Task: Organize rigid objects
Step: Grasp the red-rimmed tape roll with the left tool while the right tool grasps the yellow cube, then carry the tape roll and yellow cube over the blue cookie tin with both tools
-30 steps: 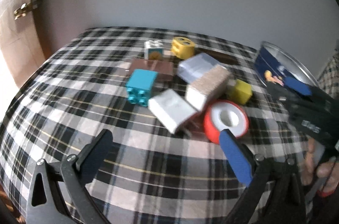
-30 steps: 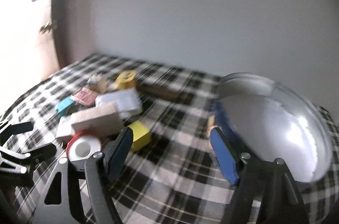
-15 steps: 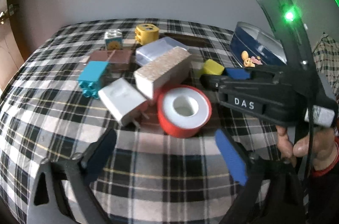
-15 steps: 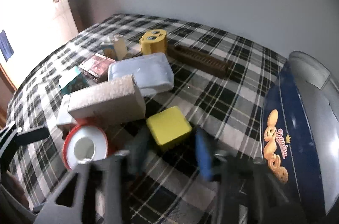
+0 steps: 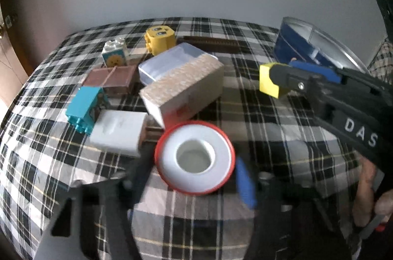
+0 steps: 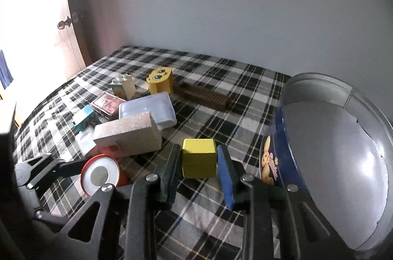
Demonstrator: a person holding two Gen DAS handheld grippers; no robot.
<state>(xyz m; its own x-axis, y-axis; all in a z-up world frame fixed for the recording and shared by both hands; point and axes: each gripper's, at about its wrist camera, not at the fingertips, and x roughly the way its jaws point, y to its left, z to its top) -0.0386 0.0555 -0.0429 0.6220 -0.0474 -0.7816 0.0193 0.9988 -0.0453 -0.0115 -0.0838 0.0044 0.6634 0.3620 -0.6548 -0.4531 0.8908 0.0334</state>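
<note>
A red-rimmed white tape roll [image 5: 194,159] lies flat on the checked cloth, also seen as the roll [image 6: 99,175] in the right wrist view. My left gripper [image 5: 194,174] straddles it. Its jaws are closing and blurred, and both pads meet the roll's rim. My right gripper [image 6: 199,159] is shut on a yellow cube [image 6: 199,158]. In the left wrist view the cube [image 5: 269,81] hangs in the right gripper [image 5: 285,74] just left of the round blue cookie tin [image 5: 294,48]. The tin [image 6: 277,144] is open and its silver inside holds nothing.
A heap sits behind the roll: a sandy-topped box [image 5: 184,90], a clear plastic box [image 5: 169,63], a white charger [image 5: 118,132], a teal brick [image 5: 84,107], a brown box [image 5: 111,79], a yellow face block [image 5: 159,40] and a brown comb [image 6: 203,96]. A wall stands at the back.
My right gripper has shut on the yellow cube and lifted it toward the tin. My left gripper has come up to the tape roll and narrowed its jaws around it.
</note>
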